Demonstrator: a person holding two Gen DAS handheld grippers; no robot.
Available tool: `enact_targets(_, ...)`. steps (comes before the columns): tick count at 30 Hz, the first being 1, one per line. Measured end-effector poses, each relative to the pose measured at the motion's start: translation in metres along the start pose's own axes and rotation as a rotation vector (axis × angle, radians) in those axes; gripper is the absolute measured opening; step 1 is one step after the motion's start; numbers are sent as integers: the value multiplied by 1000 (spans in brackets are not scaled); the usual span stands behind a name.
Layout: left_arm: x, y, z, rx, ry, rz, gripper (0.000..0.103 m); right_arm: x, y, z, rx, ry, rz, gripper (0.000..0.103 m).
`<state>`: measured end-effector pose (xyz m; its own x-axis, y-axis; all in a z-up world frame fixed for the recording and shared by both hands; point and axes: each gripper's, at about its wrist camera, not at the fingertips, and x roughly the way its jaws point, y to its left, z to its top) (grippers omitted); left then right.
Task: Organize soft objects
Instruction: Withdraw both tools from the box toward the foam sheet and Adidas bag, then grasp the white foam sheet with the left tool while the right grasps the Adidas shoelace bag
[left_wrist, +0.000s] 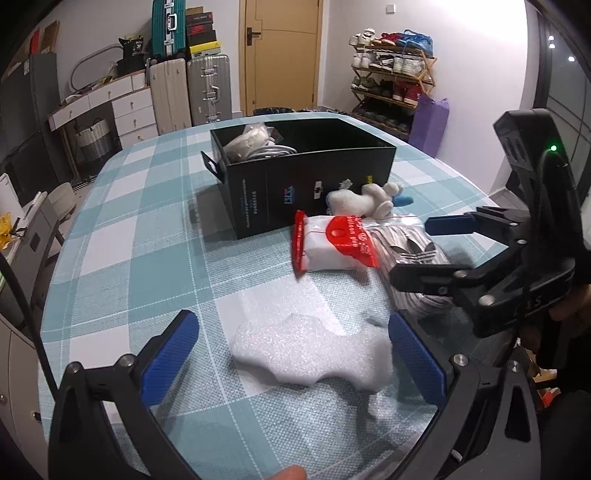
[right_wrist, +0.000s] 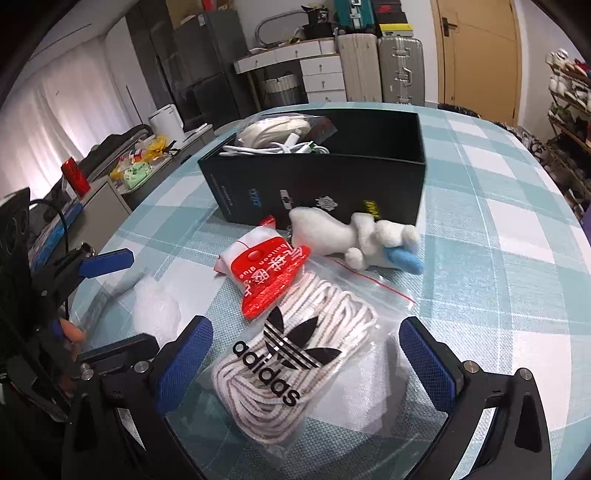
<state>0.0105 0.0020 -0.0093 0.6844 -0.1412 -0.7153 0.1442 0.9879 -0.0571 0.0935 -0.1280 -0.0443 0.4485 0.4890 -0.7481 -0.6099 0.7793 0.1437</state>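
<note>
One white foam piece (left_wrist: 314, 350) is seen between the wide-spread jaws of the left gripper (left_wrist: 291, 354). One bagged bundle of laces (right_wrist: 295, 354) is framed by the right gripper (right_wrist: 306, 354), also spread wide. Beyond the jaws, one red-and-white packet (right_wrist: 258, 273), one plush toy (right_wrist: 354, 236) and one black box (right_wrist: 317, 184) are counted.

A home: suitcases (left_wrist: 192, 90), a shoe rack (left_wrist: 393, 83) and a checked-cloth table (left_wrist: 129, 236).

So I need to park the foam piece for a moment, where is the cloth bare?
Bare checked tablecloth left of the black cardboard box. Crowded in front of it: red-and-white packet, white plush toy, bagged laces.
</note>
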Motion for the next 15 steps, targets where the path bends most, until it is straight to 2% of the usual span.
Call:
enact_targets(5, 5, -5, -2, 14, 26, -9, 103, 6, -1, -4, -34, 42, -28, 102)
enact_targets(15, 11, -9, -5, 21, 45, 2, 103, -10, -27, -15, -47, 53, -83, 102)
